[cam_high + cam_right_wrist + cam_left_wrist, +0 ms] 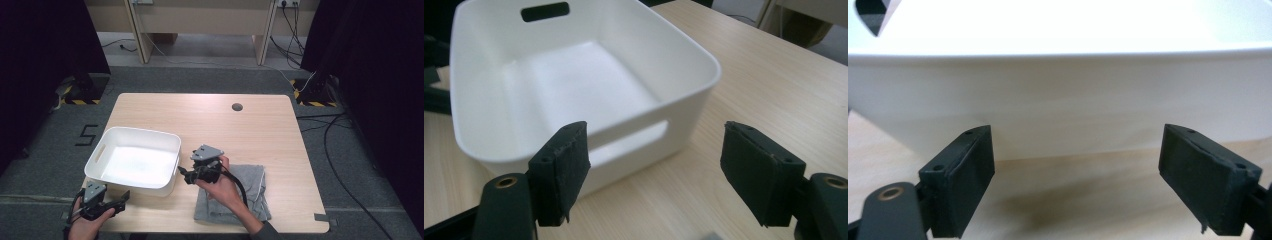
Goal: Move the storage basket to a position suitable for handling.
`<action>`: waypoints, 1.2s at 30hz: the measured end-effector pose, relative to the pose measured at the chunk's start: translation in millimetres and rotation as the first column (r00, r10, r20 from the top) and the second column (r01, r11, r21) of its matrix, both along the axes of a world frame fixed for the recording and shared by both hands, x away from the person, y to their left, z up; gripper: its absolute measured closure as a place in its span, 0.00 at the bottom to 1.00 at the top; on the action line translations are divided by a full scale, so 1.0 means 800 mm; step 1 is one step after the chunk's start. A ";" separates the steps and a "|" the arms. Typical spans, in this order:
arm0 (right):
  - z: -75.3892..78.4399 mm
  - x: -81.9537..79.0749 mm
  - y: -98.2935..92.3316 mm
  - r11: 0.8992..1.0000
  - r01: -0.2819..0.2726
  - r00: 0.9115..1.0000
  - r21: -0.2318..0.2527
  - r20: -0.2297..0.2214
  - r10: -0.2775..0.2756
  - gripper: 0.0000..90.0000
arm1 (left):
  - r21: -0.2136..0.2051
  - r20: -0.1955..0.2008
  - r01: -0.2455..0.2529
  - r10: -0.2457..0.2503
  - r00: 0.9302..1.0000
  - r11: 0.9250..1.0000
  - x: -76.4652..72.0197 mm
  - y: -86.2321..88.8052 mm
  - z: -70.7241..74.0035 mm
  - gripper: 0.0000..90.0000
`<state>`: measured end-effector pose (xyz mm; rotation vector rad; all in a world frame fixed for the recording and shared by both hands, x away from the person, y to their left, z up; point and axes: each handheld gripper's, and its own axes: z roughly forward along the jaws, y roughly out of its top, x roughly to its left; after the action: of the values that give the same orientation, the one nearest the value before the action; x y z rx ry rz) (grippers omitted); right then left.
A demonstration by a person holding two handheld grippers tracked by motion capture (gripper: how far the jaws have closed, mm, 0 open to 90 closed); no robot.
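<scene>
**My two tongs by the white tub**

I hold one set of tongs in each hand at a wooden table [250,130].

My left tongs [121,200] are low at the near edge of the table, at about 7 o'clock from the middle. They point at the near wall of the white tub [132,160]. In the left gripper view the two black pads [963,180] stand wide apart. Nothing is between them. The tub wall is just past them, not touching.

My right tongs [184,175] are near the middle of the table. They point toward 9 o'clock, at the right end of the tub. In the right gripper view the pads [564,167] are spread too, and they pinch nothing. I see the handle hole [629,137] in the tub's end just beyond the left pad.

The tub sits on the left half of the table, at about 8 o'clock from the middle. It looks bare inside.

A grey cloth [252,187] lies flat under my right hand [222,187], at 5 o'clock, just beside the tub.
</scene>
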<state>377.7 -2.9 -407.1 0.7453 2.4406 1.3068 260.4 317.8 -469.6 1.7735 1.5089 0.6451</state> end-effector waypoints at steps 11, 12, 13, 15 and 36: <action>-0.024 0.042 0.033 0.995 0.070 0.975 0.070 -0.217 -0.054 0.36 | 0.011 0.004 0.130 -0.130 0.992 0.991 0.025 -0.058 0.008 0.16; -0.027 0.046 0.035 0.994 0.075 0.971 0.076 -0.234 -0.055 0.39 | 0.013 0.004 0.143 -0.143 0.990 0.990 0.028 -0.064 0.009 0.16; -0.029 0.049 0.037 0.994 0.081 0.968 0.075 -0.245 -0.060 0.38 | 0.018 0.004 0.151 -0.151 0.989 0.988 0.030 -0.070 0.011 0.16; -0.031 0.055 0.037 0.993 0.101 0.969 0.069 -0.235 -0.082 0.39 | 0.021 0.011 0.172 -0.172 0.985 0.985 0.035 -0.079 0.012 0.16; -0.044 0.123 0.015 0.962 0.263 0.957 -0.078 -0.107 -0.271 0.47 | 0.029 0.051 0.292 -0.293 0.955 0.956 0.111 -0.162 0.021 0.23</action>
<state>476.0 9.0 -442.2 1.1189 2.3520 1.1069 349.5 188.3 -452.7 1.9301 1.1744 0.5554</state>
